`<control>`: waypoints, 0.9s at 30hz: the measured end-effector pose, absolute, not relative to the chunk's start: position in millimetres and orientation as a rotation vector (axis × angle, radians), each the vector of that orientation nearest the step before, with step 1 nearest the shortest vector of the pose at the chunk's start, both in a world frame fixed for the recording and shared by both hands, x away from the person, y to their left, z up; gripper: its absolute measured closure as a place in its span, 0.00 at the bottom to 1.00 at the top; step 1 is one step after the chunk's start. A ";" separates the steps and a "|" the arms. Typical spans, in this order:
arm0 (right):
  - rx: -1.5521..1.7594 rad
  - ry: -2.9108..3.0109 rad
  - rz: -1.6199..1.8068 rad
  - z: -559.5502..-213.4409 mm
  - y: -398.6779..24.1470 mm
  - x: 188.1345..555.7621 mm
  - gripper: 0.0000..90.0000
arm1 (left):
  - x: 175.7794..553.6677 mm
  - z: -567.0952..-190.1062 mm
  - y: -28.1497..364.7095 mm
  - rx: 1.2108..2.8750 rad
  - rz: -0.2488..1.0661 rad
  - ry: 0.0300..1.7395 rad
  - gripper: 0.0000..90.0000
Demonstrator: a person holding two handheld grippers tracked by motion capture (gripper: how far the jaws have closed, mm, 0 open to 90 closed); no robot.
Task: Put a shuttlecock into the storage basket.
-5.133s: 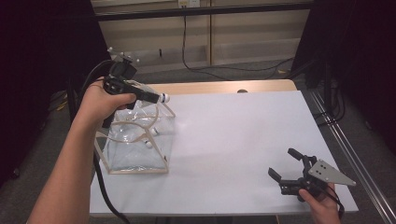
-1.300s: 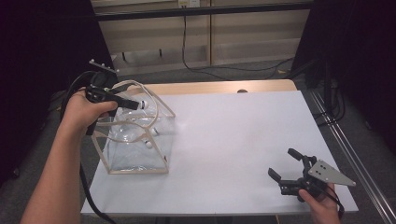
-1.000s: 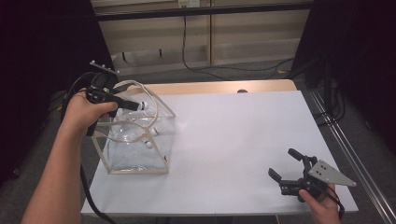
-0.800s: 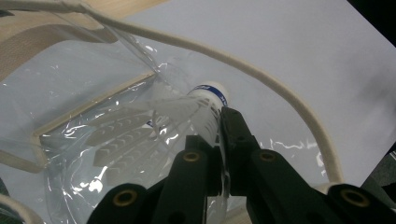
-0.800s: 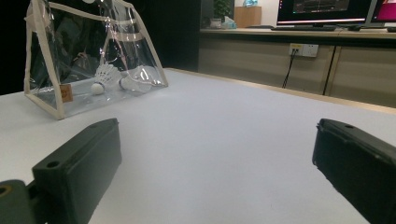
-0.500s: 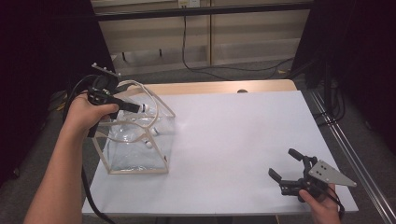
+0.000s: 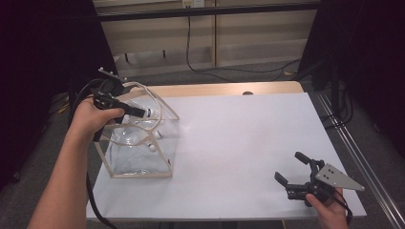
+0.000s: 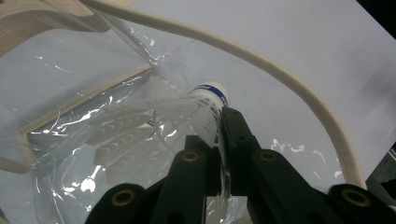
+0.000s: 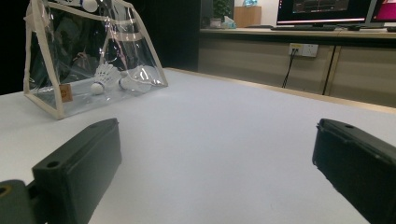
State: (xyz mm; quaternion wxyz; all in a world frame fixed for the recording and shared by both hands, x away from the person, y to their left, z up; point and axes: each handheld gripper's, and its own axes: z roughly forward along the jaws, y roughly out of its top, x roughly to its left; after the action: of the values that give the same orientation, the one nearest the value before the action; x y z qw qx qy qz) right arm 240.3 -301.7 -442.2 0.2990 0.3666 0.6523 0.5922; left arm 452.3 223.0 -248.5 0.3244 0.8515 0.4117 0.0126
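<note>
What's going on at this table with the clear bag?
A person holds a gripper in each hand. The left gripper is shut on a shuttlecock, held at the open top of a clear bag on the left of the white table. Two more shuttlecocks already lie inside the bag. The right gripper rests open near the table's front right corner, holding nothing.

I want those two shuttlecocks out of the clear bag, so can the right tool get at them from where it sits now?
Probably not directly: the right tool sits open across the table, and the bag's clear wall fronts the two shuttlecocks. The top opening looks the likelier way in.
</note>
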 end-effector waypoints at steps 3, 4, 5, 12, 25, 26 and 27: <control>0.974 1.731 1.575 -442.2 -301.7 240.4 0.01 | 452.2 -249.5 222.2 2.240 0.029 1.072 0.97; 0.974 1.731 1.576 -442.2 -301.8 240.3 0.01 | 452.0 -249.7 222.0 2.239 0.028 1.075 0.97; 0.973 1.732 1.574 -442.2 -301.9 240.2 0.01 | 452.0 -250.0 222.2 2.239 0.026 1.076 0.97; 0.974 1.732 1.576 -442.3 -301.8 240.2 0.01 | 451.5 -251.8 222.8 2.245 0.017 1.077 0.97; 0.974 1.734 1.571 -442.6 -301.1 239.9 0.01 | 451.8 -256.3 223.2 2.236 0.005 1.085 0.96; 0.973 1.735 1.569 -442.7 -301.4 240.1 0.01 | 451.7 -256.4 223.6 2.234 0.004 1.088 0.96; 0.972 1.736 1.568 -442.7 -301.6 240.2 0.01 | 451.5 -256.9 223.8 2.232 -0.001 1.087 0.96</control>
State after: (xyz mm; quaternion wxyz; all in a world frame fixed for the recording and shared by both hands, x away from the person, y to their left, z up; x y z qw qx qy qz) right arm 240.2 -301.6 -442.7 0.2994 0.3661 0.6540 0.5905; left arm 451.5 223.8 -256.9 0.3234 0.8507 0.4143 -0.0003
